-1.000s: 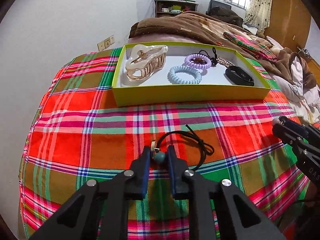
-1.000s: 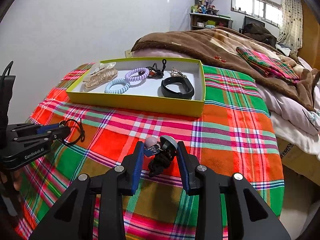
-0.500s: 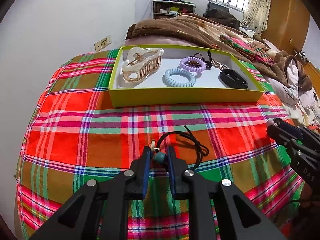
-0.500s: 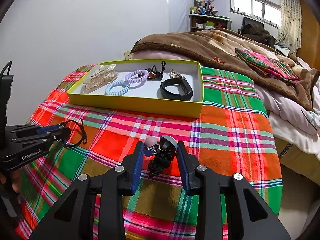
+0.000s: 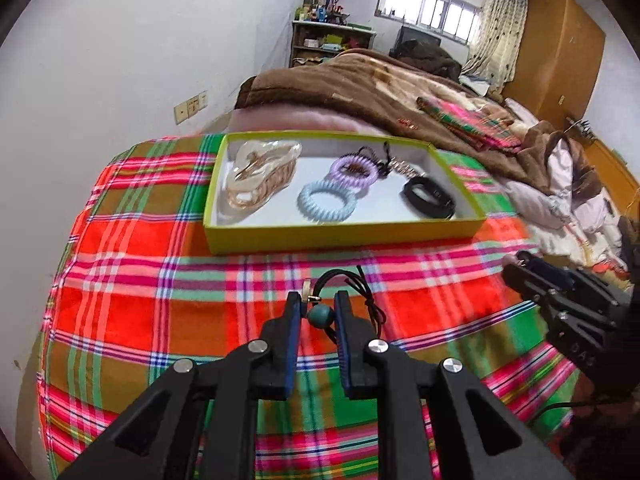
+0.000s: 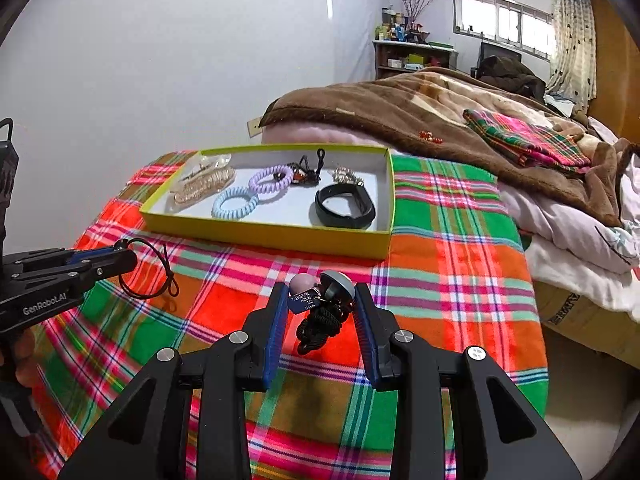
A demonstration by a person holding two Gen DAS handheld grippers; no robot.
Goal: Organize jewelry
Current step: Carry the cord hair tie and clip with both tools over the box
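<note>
Left gripper (image 5: 316, 314) fingers clamped on hair tie (image 5: 320, 315); right gripper (image 6: 321, 307) fingers pinching bobble tie (image 6: 320, 312). Both short of box (image 5: 344, 236). Risk: dangling cords snagging box wall, slipping free.

The left gripper (image 5: 317, 312) pinches a teal bead (image 5: 320, 314) on a black cord (image 5: 362, 292) above the plaid cloth (image 5: 160, 280); a yellow box (image 5: 344, 236) sits beyond.

A woven red-green plaid cloth (image 5: 160, 312) is seen under the matt yellow-green cardboard box (image 5: 344, 236). Inside the box, a glossy translucent plastic claw clip (image 5: 260, 178) and a smooth matt black band (image 5: 430, 198) are noted.
</note>
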